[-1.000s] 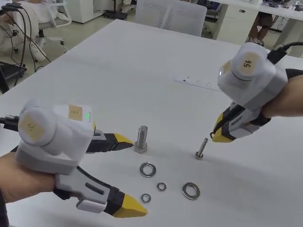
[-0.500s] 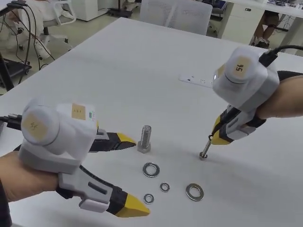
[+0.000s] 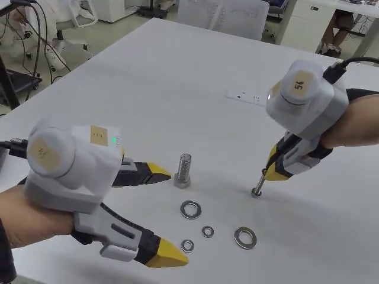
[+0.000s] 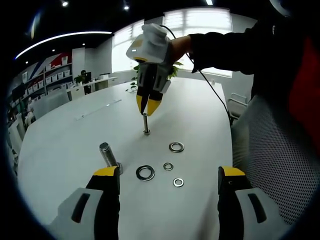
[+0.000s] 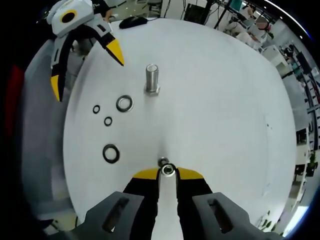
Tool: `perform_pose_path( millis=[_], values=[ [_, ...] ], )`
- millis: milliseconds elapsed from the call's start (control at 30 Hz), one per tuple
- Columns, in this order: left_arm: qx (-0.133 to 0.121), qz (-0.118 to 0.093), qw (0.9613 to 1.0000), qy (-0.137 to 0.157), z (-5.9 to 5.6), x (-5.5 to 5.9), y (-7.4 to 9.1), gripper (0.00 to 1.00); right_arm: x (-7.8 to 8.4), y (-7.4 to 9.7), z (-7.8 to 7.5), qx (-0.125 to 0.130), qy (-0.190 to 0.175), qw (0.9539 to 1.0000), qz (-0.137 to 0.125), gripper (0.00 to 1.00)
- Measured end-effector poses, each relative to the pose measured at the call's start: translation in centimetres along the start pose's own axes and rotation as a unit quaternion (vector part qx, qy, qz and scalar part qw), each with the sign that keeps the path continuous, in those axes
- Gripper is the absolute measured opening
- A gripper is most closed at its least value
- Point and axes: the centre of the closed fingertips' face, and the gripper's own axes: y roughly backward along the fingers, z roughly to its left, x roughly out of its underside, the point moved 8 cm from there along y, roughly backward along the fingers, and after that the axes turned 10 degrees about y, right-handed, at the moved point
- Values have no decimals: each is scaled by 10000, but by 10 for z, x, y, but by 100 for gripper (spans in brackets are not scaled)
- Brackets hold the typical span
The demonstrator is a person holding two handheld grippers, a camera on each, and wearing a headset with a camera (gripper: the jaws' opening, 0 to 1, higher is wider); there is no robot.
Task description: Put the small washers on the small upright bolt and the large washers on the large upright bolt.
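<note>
The small silver upright bolt [image 3: 258, 186] stands head down on the white table [image 3: 148, 89] and leans a little. Right at its top there looks to be a tiny silver washer [image 5: 167, 170]. The yellow tips of the right gripper [image 3: 275, 172] pinch it. Those jaws are almost shut, with just the tiny silver washer between them. So the step in hand seems to be slipping a small washer onto the small bolt.

In the head view, the big silver upright bolt [image 3: 183, 170] stands at 9 o'clock from the small bolt, well apart. Four more washers lie flat on the table. One big silver washer [image 3: 190, 209] is at 6 o'clock from the big bolt. A second big silver washer [image 3: 244, 238] is at about 6 o'clock from the small bolt. One small silver washer [image 3: 208, 231] lies between them. Another small silver washer [image 3: 188, 245] is at 7 o'clock from that one.

The left gripper [image 3: 177, 216] hovers near the loose washers. Its jaws are wide open and hold nothing.

Next, the washer's hole needs to line up with the bolt's top. Then the right jaws need to open so it can drop. A bump could tip the leaning bolt.
</note>
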Motion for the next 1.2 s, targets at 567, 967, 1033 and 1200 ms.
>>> perform_pose_path(
  millis=[567,967,1033,1200],
  values=[
    [-28,13,10000,29,1,3,-1,80,6,-25,5,-210,-92,9997,53,14],
    [-26,23,10000,51,0,5,0,80,7,-43,5,-313,-88,9994,120,14],
    [-30,25,10000,54,0,5,0,80,6,-44,6,-330,-88,9993,122,14],
    [-29,26,10000,64,1,6,0,80,6,-45,6,-348,-83,9993,125,14]
  ],
)
